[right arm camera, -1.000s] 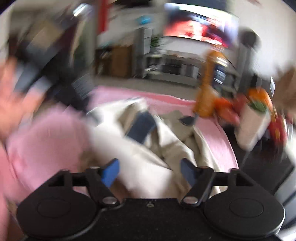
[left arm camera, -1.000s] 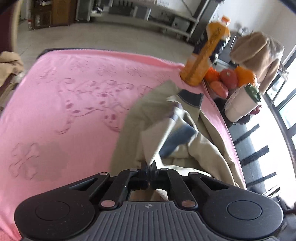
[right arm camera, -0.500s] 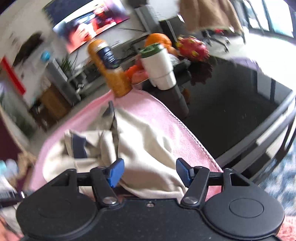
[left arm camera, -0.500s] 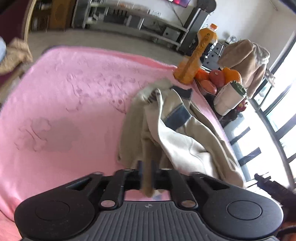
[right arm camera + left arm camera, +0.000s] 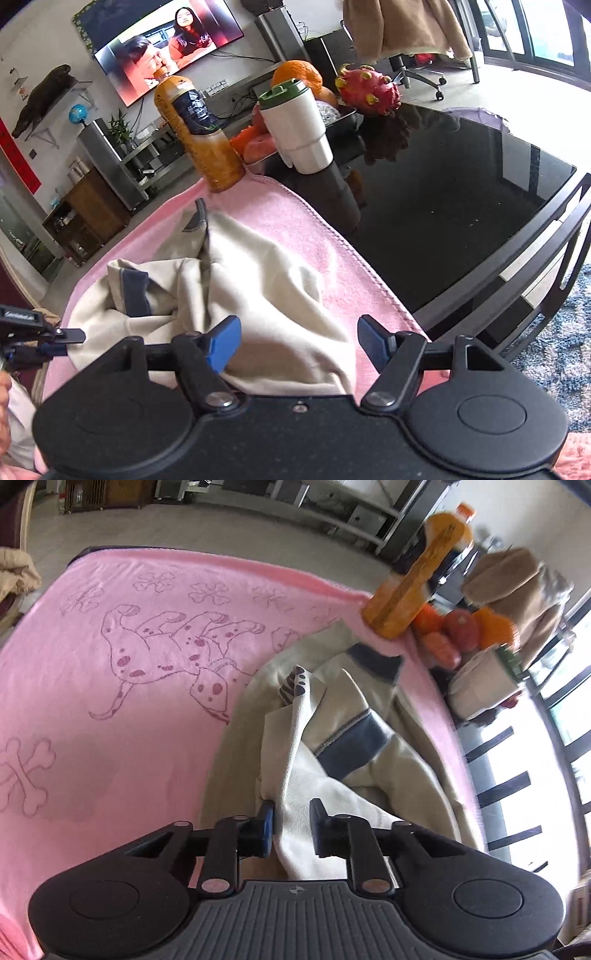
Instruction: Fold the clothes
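Judging by the crumpled cream sweatshirt (image 5: 343, 738), we should flatten it, the left tool (image 5: 291, 825) part-open around its edge, the right tool (image 5: 295, 343) agape just above.

We count one crumpled cream garment with navy trim (image 5: 354, 716), one pink towel printed with a spotted dog (image 5: 110, 672), one tall orange juice bottle (image 5: 195, 136), one white tumbler with a green lid (image 5: 299, 125), one red dragon fruit (image 5: 367, 90), and two black grippers.
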